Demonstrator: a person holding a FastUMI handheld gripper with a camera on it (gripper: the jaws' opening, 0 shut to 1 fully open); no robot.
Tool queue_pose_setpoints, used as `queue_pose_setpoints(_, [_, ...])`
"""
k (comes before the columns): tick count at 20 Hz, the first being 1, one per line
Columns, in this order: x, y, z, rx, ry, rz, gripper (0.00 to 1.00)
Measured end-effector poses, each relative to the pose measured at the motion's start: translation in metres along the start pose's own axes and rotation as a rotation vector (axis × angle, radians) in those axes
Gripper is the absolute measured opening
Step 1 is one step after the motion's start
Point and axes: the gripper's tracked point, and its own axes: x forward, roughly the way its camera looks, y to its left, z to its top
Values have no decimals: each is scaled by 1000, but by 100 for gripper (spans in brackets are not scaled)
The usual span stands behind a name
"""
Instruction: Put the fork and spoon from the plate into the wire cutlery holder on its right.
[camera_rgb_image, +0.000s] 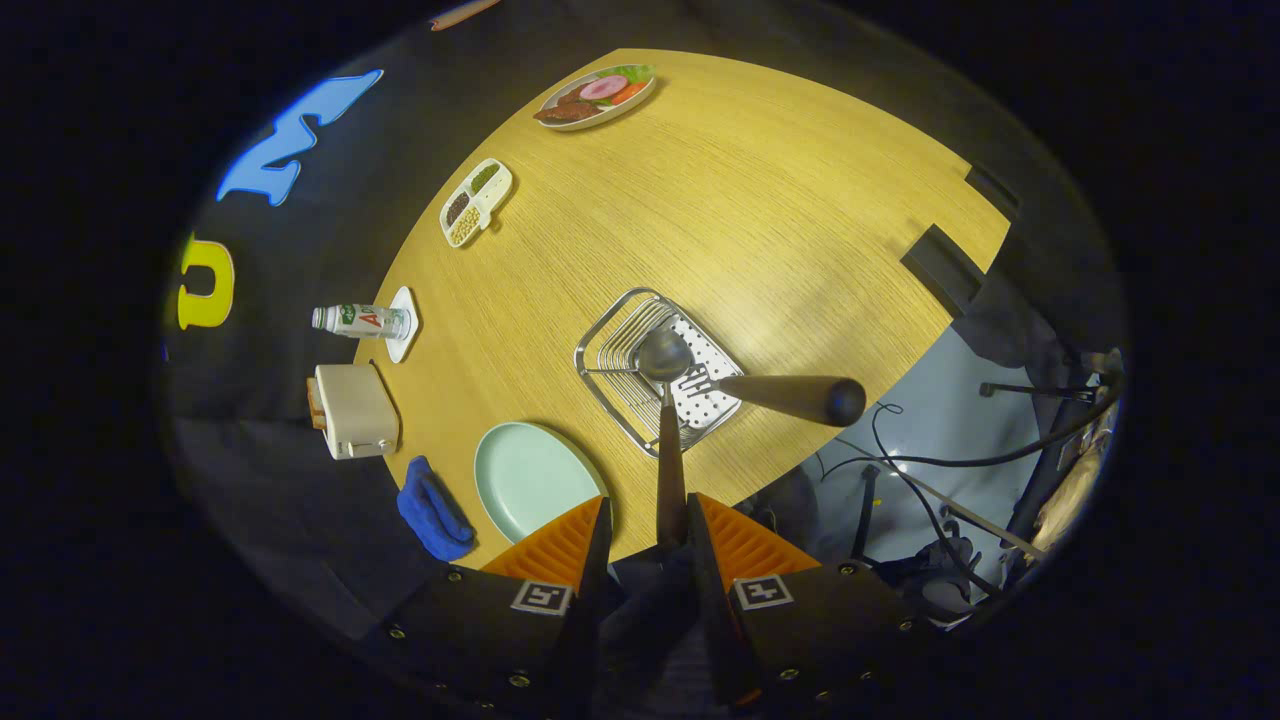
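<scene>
**Spoon held over the wire holder, fork already in**

Along the tabletop's left edge sit a toaster (355, 410) and a blue cloth (434, 510), and just inside them, near the front edge, lies the pale green plate (530, 478), now bare of cutlery. Next comes the gripper (650, 530): its orange fingers (555, 550) are drawn close together and appear clamped on the dark handle of the spoon (666, 400), though the contact itself is hidden behind the handle, so I cannot be sure both pads press.

The spoon points straight ahead, its metal bowl hanging over the middle of the wire cutlery holder (655, 372), which stands right of the plate, towards the tabletop's right edge. The fork (780, 393) lies across the holder with its tines on the perforated tray and its thick dark handle jutting out past the holder's right rim.

The spoon looks stiff, light and rather bowl-heavy; the smooth rounded handle may swivel in a narrow grip, so a hold low on the handle suits it. Release low, so it does not clatter or bounce off the wires.
</scene>
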Motion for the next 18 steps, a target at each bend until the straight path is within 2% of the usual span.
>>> queue_pose_setpoints(3, [-5, -1, -3, 15, -9, 11, 45])
queue_pose_setpoints(10, [-19, -2, 12, -45, -101, -28, 45])
queue_pose_setpoints(16, [-58, 12, 55, -183, -359, -127, 45])
queue_pose_setpoints(18, [-82, 24, 76, -242, -490, -158, 45])
